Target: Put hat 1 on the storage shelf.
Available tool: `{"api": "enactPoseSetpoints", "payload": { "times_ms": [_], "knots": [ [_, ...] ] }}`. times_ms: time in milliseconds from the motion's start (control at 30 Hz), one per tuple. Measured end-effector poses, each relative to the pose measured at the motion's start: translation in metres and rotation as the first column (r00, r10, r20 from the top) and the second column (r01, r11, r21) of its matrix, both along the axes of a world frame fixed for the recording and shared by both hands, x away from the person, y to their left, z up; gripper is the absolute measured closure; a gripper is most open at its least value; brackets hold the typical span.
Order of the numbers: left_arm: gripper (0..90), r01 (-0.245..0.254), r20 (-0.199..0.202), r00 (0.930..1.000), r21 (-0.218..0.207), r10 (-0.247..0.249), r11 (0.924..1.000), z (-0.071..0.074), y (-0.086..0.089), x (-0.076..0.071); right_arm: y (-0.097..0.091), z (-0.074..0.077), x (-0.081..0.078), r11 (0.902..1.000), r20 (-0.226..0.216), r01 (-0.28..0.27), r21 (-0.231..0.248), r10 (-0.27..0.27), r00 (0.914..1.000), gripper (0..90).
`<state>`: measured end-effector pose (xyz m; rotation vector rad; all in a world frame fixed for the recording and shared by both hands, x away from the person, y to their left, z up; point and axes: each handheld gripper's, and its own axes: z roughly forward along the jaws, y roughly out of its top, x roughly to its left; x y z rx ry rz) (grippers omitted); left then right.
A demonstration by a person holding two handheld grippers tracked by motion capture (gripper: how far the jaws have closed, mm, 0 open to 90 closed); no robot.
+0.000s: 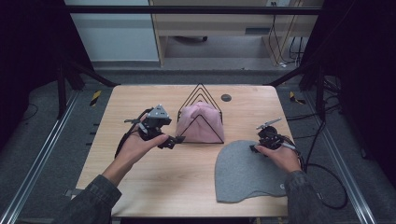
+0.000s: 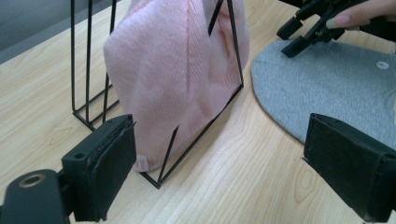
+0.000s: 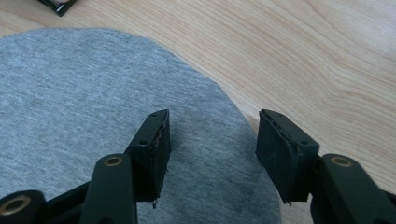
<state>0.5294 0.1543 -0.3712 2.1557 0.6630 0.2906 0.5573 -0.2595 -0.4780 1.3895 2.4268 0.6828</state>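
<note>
Pink hat (image 2: 182,79) inside wire rack (image 2: 88,70)

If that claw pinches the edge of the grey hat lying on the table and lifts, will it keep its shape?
Probably not. The grey hat lies flat as thin jersey cloth, so it would likely droop and fold from the right claw. It looks light, and on the smooth wooden table a push would likely slide or bunch it.

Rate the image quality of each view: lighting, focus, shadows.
High view: dim, dark surround, light wooden table evenly lit, soft shadows. Left gripper view: brighter, pink knitted hat in the black wire rack slightly soft, near jaws blurred. Right gripper view: flat grey fabric hat fairly sharp, no glare.
</note>
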Motion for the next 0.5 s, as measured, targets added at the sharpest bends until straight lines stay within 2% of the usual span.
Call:
{"api": "enactPoseSetpoints", "payload": {
  "times_ms": [100, 233, 500],
  "knots": [
    [9.0, 0.007, 0.002, 1.0000, 0.008, -0.007, 0.9999, -0.0012, -0.0002, -0.0016, -0.0011, -0.0003, 0.0009, 0.9999, 0.000, 0.017, -0.002, -0.017, 0.9999, 40.2],
    [9.0, 0.009, -0.002, 1.0000, 0.007, -0.009, 0.9999, -0.0031, 0.0001, -0.0028, -0.0028, -0.0021, 0.0014, 0.9999, -0.010, 0.011, -0.002, -0.011, 0.9999, 41.7],
    [9.3, 0.010, -0.009, 0.9999, 0.018, -0.010, 0.9998, -0.0062, 0.0030, -0.0029, -0.0016, -0.0007, -0.0002, 0.9998, -0.026, -0.014, 0.014, 0.014, 0.9995, 54.4]
  ]
}}
